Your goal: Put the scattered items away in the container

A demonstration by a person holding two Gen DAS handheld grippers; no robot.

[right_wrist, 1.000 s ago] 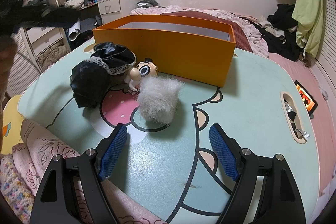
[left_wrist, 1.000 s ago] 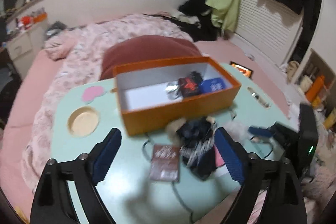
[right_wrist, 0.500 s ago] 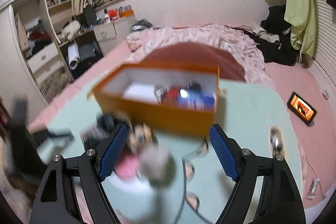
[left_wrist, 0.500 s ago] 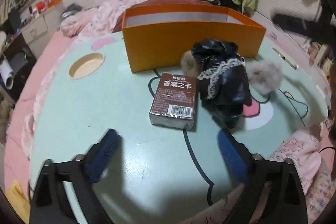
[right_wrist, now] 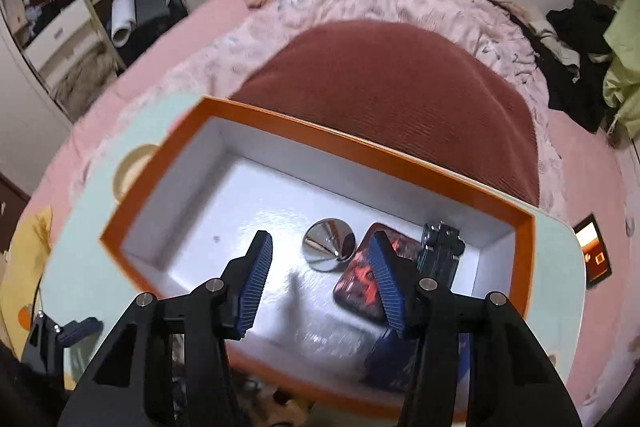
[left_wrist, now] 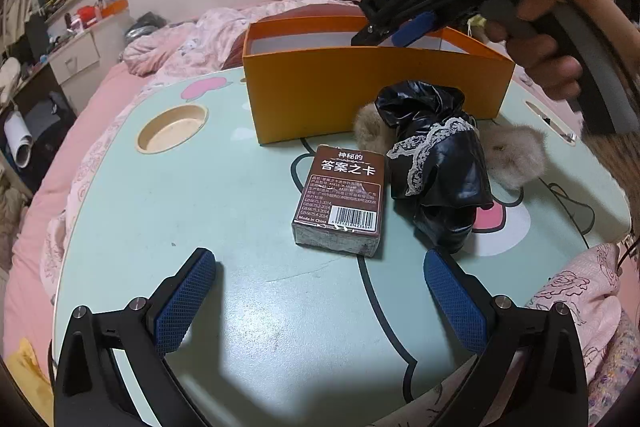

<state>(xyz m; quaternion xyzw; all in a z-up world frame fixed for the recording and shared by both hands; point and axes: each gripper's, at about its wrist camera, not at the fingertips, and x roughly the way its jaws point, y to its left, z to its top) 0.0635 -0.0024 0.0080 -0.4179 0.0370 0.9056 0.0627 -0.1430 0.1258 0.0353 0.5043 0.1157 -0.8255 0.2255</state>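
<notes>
Card box [left_wrist: 340,201]: lay flat on table [left_wrist: 240,307] before orange container [left_wrist: 360,87] — I judged it light, stiff; take its long sides.
Left gripper [left_wrist: 320,301]: wide open, empty.
Right gripper [right_wrist: 320,283]: over container, half-closed, jaws had just been narrowing — seemingly empty.

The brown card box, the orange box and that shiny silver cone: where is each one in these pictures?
brown card box [left_wrist: 342,193]: left wrist view, on its printed top face.
orange box [left_wrist: 360,89]: left wrist view, on its near outer wall.
silver cone [right_wrist: 329,245]: right wrist view, on its shiny sloping side, inside the orange box.
</notes>
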